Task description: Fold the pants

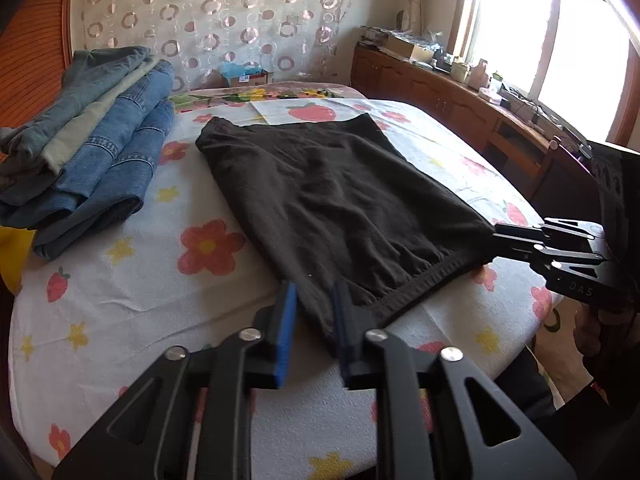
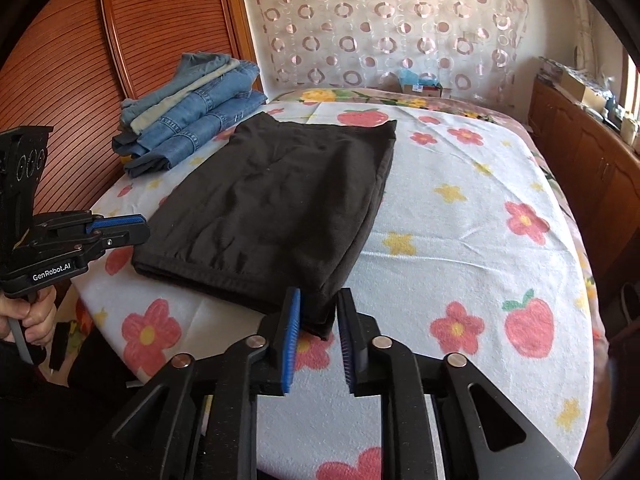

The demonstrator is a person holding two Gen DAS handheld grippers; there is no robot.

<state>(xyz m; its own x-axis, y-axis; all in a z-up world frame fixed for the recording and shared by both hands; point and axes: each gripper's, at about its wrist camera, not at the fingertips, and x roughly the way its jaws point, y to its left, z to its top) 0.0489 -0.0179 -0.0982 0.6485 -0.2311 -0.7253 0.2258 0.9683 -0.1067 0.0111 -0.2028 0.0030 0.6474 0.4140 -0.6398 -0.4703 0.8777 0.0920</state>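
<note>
The black pants (image 2: 272,208) lie folded into a flat rectangle on the flower-print bed sheet (image 2: 460,216), beside a stack of folded jeans (image 2: 192,116). The left gripper (image 1: 316,320) and the right gripper (image 2: 318,320) each straddle a near corner, jaws parted and pads clear of the cloth: released. Placement suggests the fold was just laid down.

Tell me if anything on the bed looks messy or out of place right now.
Nothing stands out. The black pants lie folded flat on the flowered sheet, with only slight wrinkles, and the jeans stack beside them sits tidy.
</note>
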